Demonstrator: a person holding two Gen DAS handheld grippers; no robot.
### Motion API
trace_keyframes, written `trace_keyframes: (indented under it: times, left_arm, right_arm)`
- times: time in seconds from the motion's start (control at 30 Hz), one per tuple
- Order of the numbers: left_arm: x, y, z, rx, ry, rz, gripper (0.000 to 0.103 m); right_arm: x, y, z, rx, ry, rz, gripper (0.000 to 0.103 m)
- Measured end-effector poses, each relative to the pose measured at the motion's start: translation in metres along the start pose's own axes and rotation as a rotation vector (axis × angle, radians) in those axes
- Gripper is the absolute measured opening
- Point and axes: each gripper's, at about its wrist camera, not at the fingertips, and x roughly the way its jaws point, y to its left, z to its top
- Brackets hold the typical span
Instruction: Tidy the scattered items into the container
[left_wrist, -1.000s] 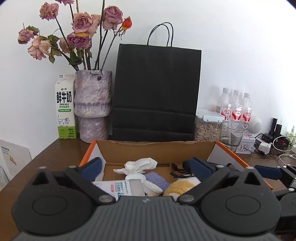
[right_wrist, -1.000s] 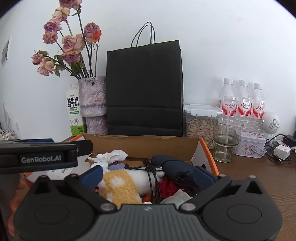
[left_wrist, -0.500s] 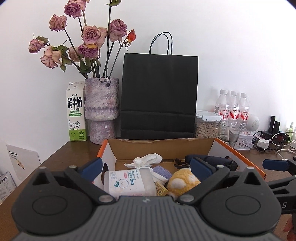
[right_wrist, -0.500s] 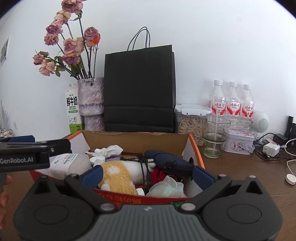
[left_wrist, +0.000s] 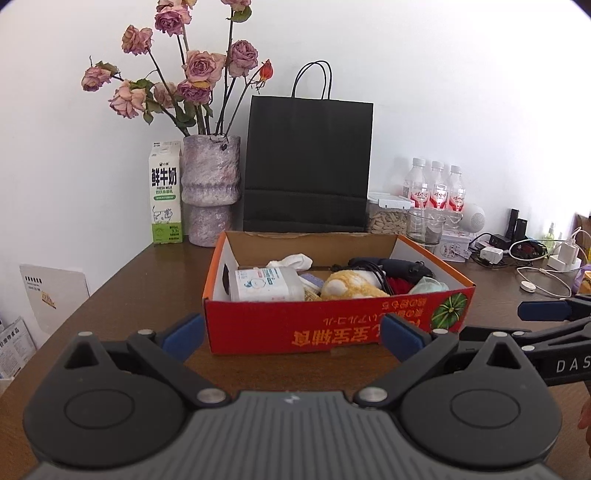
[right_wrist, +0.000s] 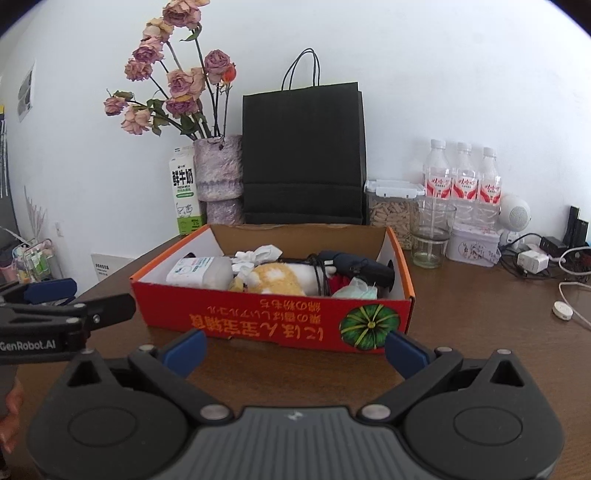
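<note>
- Red and orange cardboard, the box (left_wrist: 332, 325) sits on the brown table (left_wrist: 140, 280), in front of the black paper bag (left_wrist: 308, 162).
- The left gripper (left_wrist: 291, 334) hangs just short of the box's near wall, fingers spread wide and holding nothing; the box lies ahead of the gap, not within it.
- The right gripper (right_wrist: 295, 349) is likewise spread and empty, with the box's near wall just ahead of its blue fingertips (right_wrist: 406, 352).
- Inside the box lie a white bottle (left_wrist: 266, 284), a yellow plush toy (left_wrist: 351, 286), a crumpled white tissue (left_wrist: 291, 261), a dark tool with a cord (right_wrist: 354, 267) and a pale green mask (right_wrist: 356, 290).
- A milk carton (left_wrist: 165, 192) and a vase of dried roses (left_wrist: 210, 192) stand behind on the left; three water bottles (right_wrist: 461, 177) stand behind on the right.
</note>
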Motion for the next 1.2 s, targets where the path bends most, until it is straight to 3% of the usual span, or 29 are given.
trace_keyframes:
  times: [0.23, 0.43, 0.53, 1.2]
  left_arm:
    - [-0.038, 0.004, -0.024, -0.052, 0.054, 0.011, 0.103]
    - [-0.063, -0.004, -0.034, -0.016, 0.080, 0.047, 0.103]
    - [-0.071, -0.008, -0.033, -0.010, 0.076, 0.023, 0.103]
    - [-0.072, -0.013, -0.037, -0.006, 0.093, 0.026, 0.103]
  right_arm:
    - [-0.034, 0.011, -0.031, 0.018, 0.046, 0.000, 0.103]
    - [-0.062, 0.028, -0.048, -0.023, 0.054, -0.004, 0.103]
    - [-0.071, 0.032, -0.047, -0.040, 0.038, -0.010, 0.103]
    - [-0.074, 0.030, -0.049, -0.035, 0.048, -0.025, 0.103]
